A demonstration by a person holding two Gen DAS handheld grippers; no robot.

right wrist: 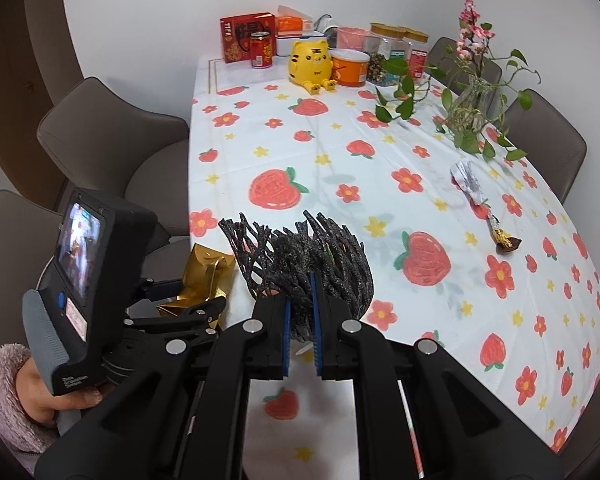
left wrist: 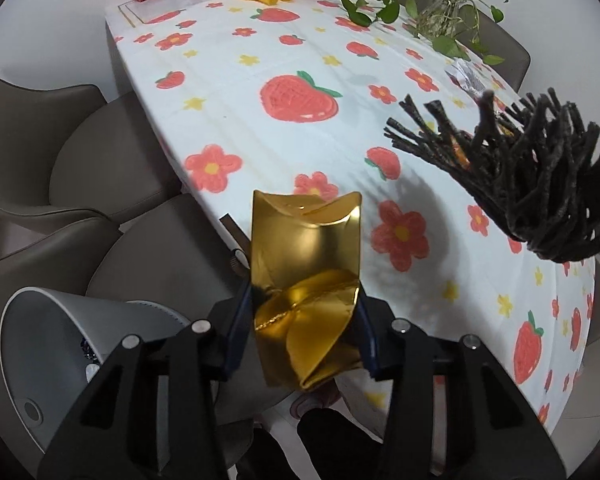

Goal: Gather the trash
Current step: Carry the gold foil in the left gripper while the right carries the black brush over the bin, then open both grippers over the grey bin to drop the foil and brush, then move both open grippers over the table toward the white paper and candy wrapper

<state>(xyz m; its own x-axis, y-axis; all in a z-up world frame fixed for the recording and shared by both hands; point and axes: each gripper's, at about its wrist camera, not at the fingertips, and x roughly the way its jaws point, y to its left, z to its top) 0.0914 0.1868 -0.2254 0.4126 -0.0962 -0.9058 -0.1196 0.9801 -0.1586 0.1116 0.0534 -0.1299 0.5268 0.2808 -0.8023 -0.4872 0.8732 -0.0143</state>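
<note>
My left gripper [left wrist: 303, 322] is shut on a crumpled gold foil box [left wrist: 306, 264], which sticks up beyond the fingers over the table's near left edge. The same gold foil box [right wrist: 206, 276] shows in the right wrist view, with the left gripper [right wrist: 188, 294] around it. My right gripper [right wrist: 300, 312] is shut on a bundle of black fuzzy strands [right wrist: 300, 252], held just above the tablecloth. That black bundle [left wrist: 540, 184] hangs at the right of the left wrist view. A grey bin [left wrist: 24, 344] stands below left of the table.
A crumpled silver wrapper [right wrist: 468, 182] and a small brown scrap with a gold tassel [right wrist: 506, 240] lie on the flowered tablecloth [right wrist: 340, 152] at the right. A yellow toy [right wrist: 312, 66], cans, jars and a plant vase [right wrist: 472, 108] crowd the far end. Grey chairs [right wrist: 108, 140] line both sides.
</note>
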